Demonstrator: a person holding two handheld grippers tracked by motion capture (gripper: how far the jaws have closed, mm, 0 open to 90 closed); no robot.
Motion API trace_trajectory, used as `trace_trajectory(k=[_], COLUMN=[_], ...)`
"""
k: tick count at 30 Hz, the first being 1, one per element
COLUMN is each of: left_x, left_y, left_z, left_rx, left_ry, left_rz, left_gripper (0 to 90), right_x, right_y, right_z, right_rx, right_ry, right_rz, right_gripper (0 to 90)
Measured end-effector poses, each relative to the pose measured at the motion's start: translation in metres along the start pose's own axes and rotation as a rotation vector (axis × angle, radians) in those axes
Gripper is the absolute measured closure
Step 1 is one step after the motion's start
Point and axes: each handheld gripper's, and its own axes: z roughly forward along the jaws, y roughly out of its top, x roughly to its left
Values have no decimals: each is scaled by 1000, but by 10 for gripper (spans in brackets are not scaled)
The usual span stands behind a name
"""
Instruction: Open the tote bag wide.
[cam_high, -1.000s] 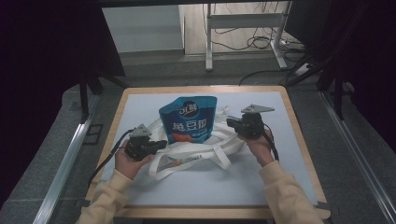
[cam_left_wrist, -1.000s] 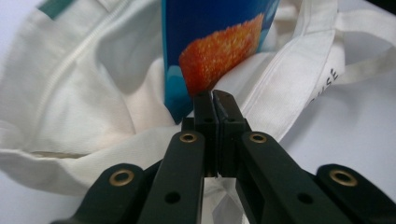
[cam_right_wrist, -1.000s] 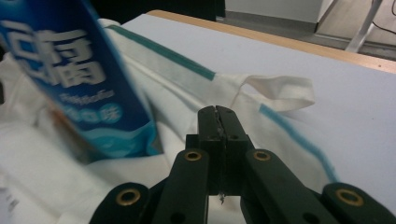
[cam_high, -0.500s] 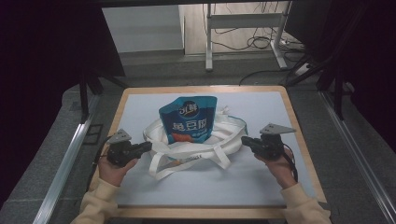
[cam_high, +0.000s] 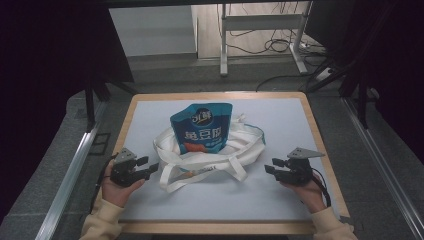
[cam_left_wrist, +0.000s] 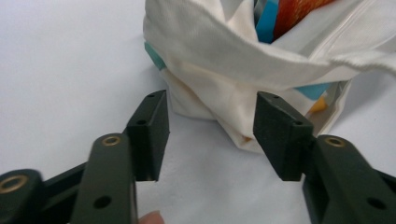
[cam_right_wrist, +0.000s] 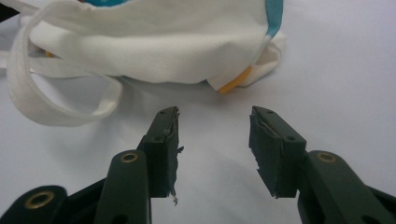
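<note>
Your left gripper (cam_high: 145, 169) rests low at the left side of the worktop (cam_high: 280, 200), just beside the left end of the white cloth tote bag (cam_high: 210, 152), and your left hand (cam_high: 117, 187) wraps it from below. In the left gripper view its fingers (cam_left_wrist: 149, 133) stand well apart with nothing between them; the bag's folded corner (cam_left_wrist: 219, 102) lies straight ahead of the gap, near but not touching. Your right gripper (cam_high: 272, 167) sits at the right side of the worktop, held by your right hand (cam_high: 307, 192), pointing inward toward the bag and clear of it. In the right gripper view its fingers (cam_right_wrist: 166, 149) are also spread wide and empty, the pads looking frayed at their edges; ahead of them lies the bag's right corner (cam_right_wrist: 187, 51), with a teal trim and a small yellow tab, and one of its white strap handles (cam_right_wrist: 60, 105) loops out flat on the white surface to the left. The bag lies in the middle of the worktop between your two grippers, its handles (cam_high: 200, 172) trailing toward you. A blue snack pouch (cam_high: 202, 127) with white lettering stands in the bag's mouth, its upper part rising above the cloth and leaning away from you.
</note>
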Motion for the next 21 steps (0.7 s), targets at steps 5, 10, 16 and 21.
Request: trace_trajectory(k=[5,10,16,21], left_x=[-2,-2,0,0], left_y=[-1,-2,-1,-3], left_z=[3,3,2,5], left_rx=[13,21,6,14], left_ry=[-2,2,3,16], left_rz=[9,8,-2,1], left_gripper=[409,394,372,350], right_x=[2,2,2,1], right_y=[0,-3,-3,-3], right_z=[1,4,4,3], right_rx=[-9,-1,-18,-41], right_ry=[-15,-29,-38,-50], right_rz=[-9,-15,-19,-19], right_gripper=[476,460,442,408])
